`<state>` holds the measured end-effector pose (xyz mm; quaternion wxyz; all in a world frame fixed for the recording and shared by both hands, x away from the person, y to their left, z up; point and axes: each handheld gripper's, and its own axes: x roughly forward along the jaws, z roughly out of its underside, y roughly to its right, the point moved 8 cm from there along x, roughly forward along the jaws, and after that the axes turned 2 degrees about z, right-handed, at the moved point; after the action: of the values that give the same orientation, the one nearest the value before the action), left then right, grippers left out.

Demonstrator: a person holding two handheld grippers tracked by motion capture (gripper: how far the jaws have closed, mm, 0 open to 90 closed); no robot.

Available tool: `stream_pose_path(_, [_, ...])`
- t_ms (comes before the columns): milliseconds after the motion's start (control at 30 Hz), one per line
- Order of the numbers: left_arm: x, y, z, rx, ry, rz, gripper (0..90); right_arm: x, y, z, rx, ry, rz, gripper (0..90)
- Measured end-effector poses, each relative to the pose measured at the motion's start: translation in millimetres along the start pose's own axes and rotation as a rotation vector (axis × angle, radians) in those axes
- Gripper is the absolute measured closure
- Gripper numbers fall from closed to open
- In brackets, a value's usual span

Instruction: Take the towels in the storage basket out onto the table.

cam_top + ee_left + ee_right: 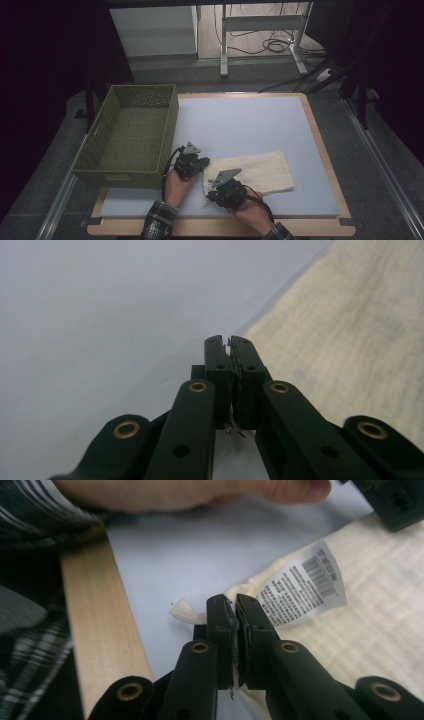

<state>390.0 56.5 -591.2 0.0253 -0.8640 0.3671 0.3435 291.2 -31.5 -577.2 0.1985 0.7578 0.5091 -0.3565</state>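
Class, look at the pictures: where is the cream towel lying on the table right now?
In the high view the cream towel lies flat on the pale blue mat, toward the near edge, right of the green basket, with both grippers at its left end.

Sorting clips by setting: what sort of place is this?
Probably a lab or recording workspace: a padded table holding a cream towel and green basket, with loose cables on the floor.

We see a cream towel (255,172), folded, lying on the blue-grey mat (250,125) that covers the tabletop (320,145). Left gripper (201,164) sits at the towel's near-left corner; right gripper (214,186) sits just below it on the towel's left edge. Jaw state unclear from here. An olive woven basket (131,135) stands at the mat's left, apart from the towel.
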Motion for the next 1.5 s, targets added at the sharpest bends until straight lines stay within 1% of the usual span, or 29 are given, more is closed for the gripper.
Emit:
stream_pose_path(67, [-3.0, 2.5, -7.3, 0.009, 0.037, 0.007, 87.8, -7.0, 1.1, -2.9, 0.012, 0.026, -0.005, 85.5])
stream_pose_path(100, [-4.6, 4.3, -11.3, 0.012, 0.046, 0.007, 87.7, -10.4, 1.9, -4.1, 0.012, 0.035, -0.003, 85.5])
stream_pose_path(167, [-7.3, 7.9, -20.2, 0.031, 0.065, 0.005, 87.3, -18.3, 3.1, -6.9, 0.016, 0.055, 0.001, 85.5])
stream_pose_path(200, [-8.2, 10.1, -24.6, 0.038, 0.071, 0.007, 87.0, -24.2, 4.7, -8.6, 0.022, 0.070, 0.004, 85.4])
stream_pose_path(233, [-8.6, 12.2, -28.4, 0.046, 0.070, 0.007, 87.0, -24.2, 4.7, -8.6, 0.022, 0.070, 0.004, 85.4])
stream_pose_path(300, [-8.5, 16.4, -35.3, 0.062, 0.075, 0.003, 86.8, -31.0, 7.3, -9.5, 0.032, 0.087, 0.002, 85.3])
stream_pose_path(367, [-6.3, 20.9, -40.8, 0.074, 0.076, 0.005, 86.6, -37.5, 10.6, -8.7, 0.040, 0.097, 0.011, 85.3])
stream_pose_path(400, [-3.2, 25.0, -45.7, 0.084, 0.081, 0.009, 86.5, -44.0, 14.5, -6.4, 0.051, 0.108, 0.019, 85.2])
stream_pose_path(433, [-3.2, 25.0, -45.7, 0.084, 0.081, 0.009, 86.4, -44.0, 14.5, -6.4, 0.051, 0.108, 0.019, 85.2])
stream_pose_path(533, [5.7, 32.3, -52.5, 0.102, 0.078, 0.016, 86.2, -55.8, 23.1, 1.4, 0.076, 0.119, 0.036, 85.1])
stream_pose_path(567, [5.7, 32.3, -52.5, 0.102, 0.078, 0.016, 86.1, -55.8, 23.1, 1.4, 0.076, 0.119, 0.036, 85.1])
stream_pose_path(667, [13.5, 37.3, -56.7, 0.115, 0.076, 0.023, 86.0, -63.2, 30.1, 8.4, 0.091, 0.123, 0.053, 85.1])
stream_pose_path(733, [21.1, 42.3, -61.1, 0.130, 0.074, 0.029, 85.8, -69.6, 36.8, 16.1, 0.109, 0.124, 0.069, 85.0])
stream_pose_path(767, [21.1, 42.3, -61.1, 0.130, 0.074, 0.029, 85.7, -69.6, 36.8, 16.1, 0.109, 0.124, 0.069, 85.0])
stream_pose_path(900, [30.0, 49.3, -67.8, 0.152, 0.071, 0.034, 85.4, -76.9, 45.2, 26.9, 0.133, 0.125, 0.090, 85.0])
stream_pose_path(967, [34.8, 53.4, -71.3, 0.164, 0.072, 0.038, 85.2, -83.0, 50.8, 34.6, 0.145, 0.128, 0.109, 84.9])
stream_pose_path(1000, [40.1, 57.7, -74.6, 0.174, 0.072, 0.042, 85.1, -85.2, 52.4, 37.1, 0.152, 0.130, 0.112, 84.8])
stream_pose_path(1033, [40.1, 57.7, -74.6, 0.174, 0.072, 0.042, 85.0, -85.2, 52.4, 37.1, 0.152, 0.130, 0.112, 84.8])
stream_pose_path(1067, [42.7, 59.9, -76.2, 0.179, 0.072, 0.048, 84.9, -89.7, 56.0, 42.4, 0.161, 0.133, 0.124, 84.8])
stream_pose_path(1100, [45.6, 62.1, -77.8, 0.183, 0.072, 0.051, 84.9, -89.7, 56.0, 42.4, 0.161, 0.133, 0.124, 84.8])
stream_pose_path(1133, [48.3, 64.4, -79.4, 0.188, 0.071, 0.054, 85.0, -94.8, 59.3, 47.6, 0.172, 0.137, 0.132, 84.8])
stream_pose_path(1200, [53.9, 68.9, -82.6, 0.194, 0.067, 0.063, 85.0, -97.2, 60.8, 50.2, 0.178, 0.139, 0.137, 84.8])
stream_pose_path(1300, [62.0, 75.1, -87.1, 0.208, 0.059, 0.068, 85.1, -104.2, 66.0, 58.5, 0.190, 0.141, 0.159, 84.8])
stream_pose_path(1333, [67.4, 79.2, -90.4, 0.215, 0.058, 0.072, 85.2, -108.8, 69.3, 63.6, 0.201, 0.146, 0.169, 84.8])
stream_pose_path(1400, [69.8, 81.1, -92.1, 0.216, 0.058, 0.076, 85.2, -111.2, 71.0, 66.0, 0.210, 0.150, 0.171, 84.8])
stream_pose_path(1467, [77.1, 87.2, -97.2, 0.231, 0.054, 0.081, 85.3, -118.2, 76.1, 72.6, 0.226, 0.159, 0.183, 84.8])
stream_pose_path(1500, [77.1, 87.2, -97.2, 0.231, 0.054, 0.081, 85.3, -118.2, 76.1, 72.6, 0.226, 0.159, 0.183, 84.8])
